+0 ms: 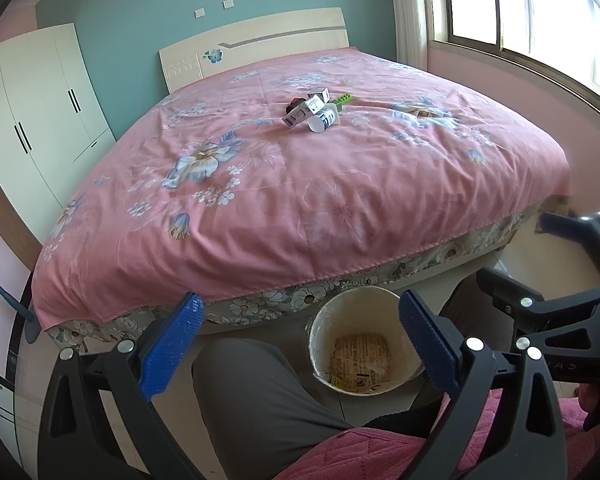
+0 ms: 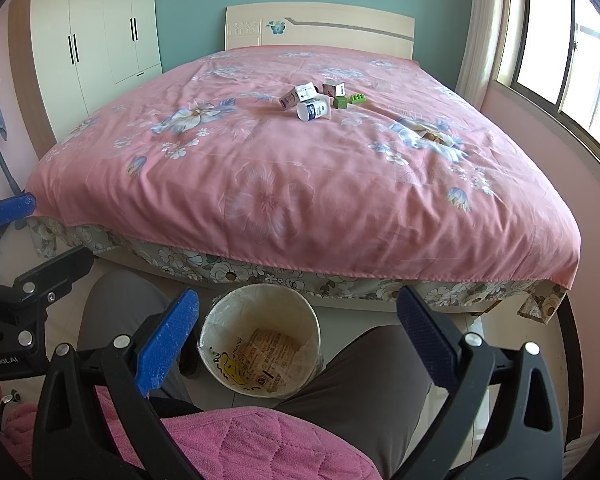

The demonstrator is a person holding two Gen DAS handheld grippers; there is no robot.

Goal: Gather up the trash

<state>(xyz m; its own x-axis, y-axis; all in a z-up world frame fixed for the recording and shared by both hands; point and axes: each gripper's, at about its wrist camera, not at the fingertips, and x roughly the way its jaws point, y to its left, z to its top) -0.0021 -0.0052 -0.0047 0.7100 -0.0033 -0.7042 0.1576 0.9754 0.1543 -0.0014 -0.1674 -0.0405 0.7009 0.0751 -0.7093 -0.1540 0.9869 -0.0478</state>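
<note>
A small pile of trash lies mid-bed on the pink floral bedspread (image 1: 300, 184): a white bottle (image 1: 323, 118) on its side, white cartons (image 1: 300, 114), a green toy brick (image 1: 342, 101). The right wrist view shows the same bottle (image 2: 314, 109), cartons (image 2: 300, 94), a brown-white box (image 2: 334, 89) and green bricks (image 2: 350, 100). A round bin (image 1: 364, 344) (image 2: 260, 340) with a plastic liner and a printed wrapper inside stands on the floor at the bed's foot, between the person's knees. My left gripper (image 1: 300, 340) and right gripper (image 2: 300, 336) are both open and empty, low above the bin, far from the pile.
The person sits with grey trousers (image 2: 376, 376) and a pink quilted garment (image 2: 260, 440) below the grippers. A white wardrobe (image 1: 40, 120) stands left of the bed, a window (image 1: 540, 20) on the right. The bed's headboard (image 2: 320, 26) is against a teal wall.
</note>
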